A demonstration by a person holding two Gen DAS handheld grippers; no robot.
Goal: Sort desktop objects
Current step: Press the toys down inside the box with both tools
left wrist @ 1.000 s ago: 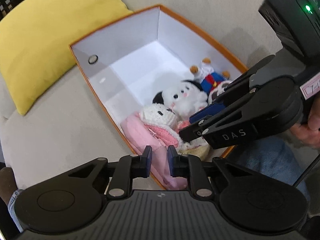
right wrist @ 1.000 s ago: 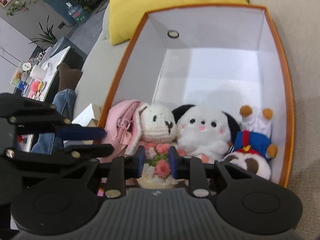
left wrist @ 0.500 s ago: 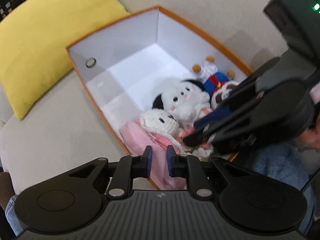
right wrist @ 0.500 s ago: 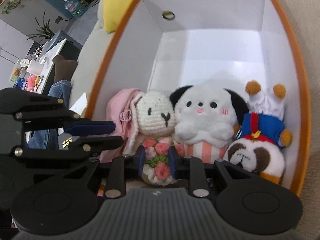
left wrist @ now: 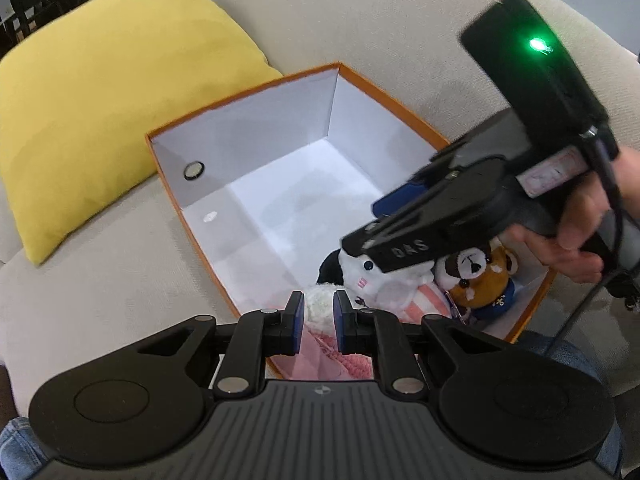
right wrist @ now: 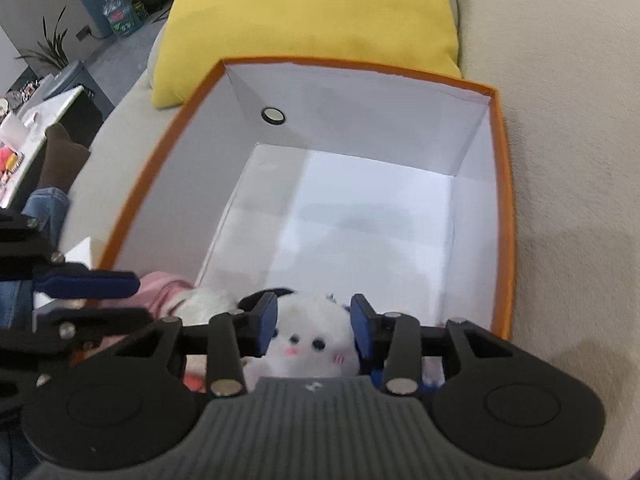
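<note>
An orange-rimmed white box (left wrist: 240, 99) (right wrist: 502, 200) sits on a beige sofa. Soft toys fill its near end: a white plush dog (right wrist: 312, 340) (left wrist: 372, 276), a brown bear (left wrist: 480, 280), a white crochet rabbit (left wrist: 320, 300) and a pink cloth item (left wrist: 320, 356) (right wrist: 160, 284). My right gripper (right wrist: 314, 320) (left wrist: 360, 240) hovers just over the dog. Its jaws are opening, and the dog's head shows between the pads without being squeezed. My left gripper (left wrist: 320, 320) (right wrist: 120, 298) is shut on nothing at the box's near left corner, above the rabbit.
A yellow cushion (left wrist: 100, 100) (right wrist: 312, 20) leans behind the box. A person's hand (left wrist: 580, 248) holds the right gripper's handle. A jeans-clad knee (right wrist: 40, 204) and a cluttered low table (right wrist: 24, 136) lie to the left. The box's far half holds nothing.
My right gripper's jaws have widened and it has shifted rightwards from the crochet rabbit's flowers to over the white dog. The left gripper has hardly moved.
</note>
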